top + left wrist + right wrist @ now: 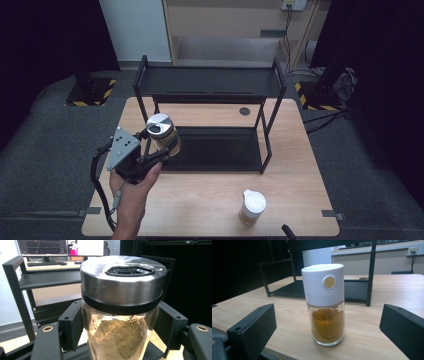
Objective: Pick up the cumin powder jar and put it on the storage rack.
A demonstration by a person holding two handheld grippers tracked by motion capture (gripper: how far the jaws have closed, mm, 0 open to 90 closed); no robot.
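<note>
Left gripper clamps steel-lidded jar above rack; right gripper wide, facing white-capped jar.

Two-tier rack at desk rear, steel-lidded jar held above the rack's front-left corner, white-capped jar on desk front-right, well apart from both.

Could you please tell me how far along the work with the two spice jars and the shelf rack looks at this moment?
Nothing sits on the black rack yet. In hand: the left gripper clamps the steel-lidded jar of brownish powder, lifted near the rack's lower shelf. Left: the white-lidded jar of orange powder stands on the table, between the right gripper and its open jaws, ungrasped.
</note>
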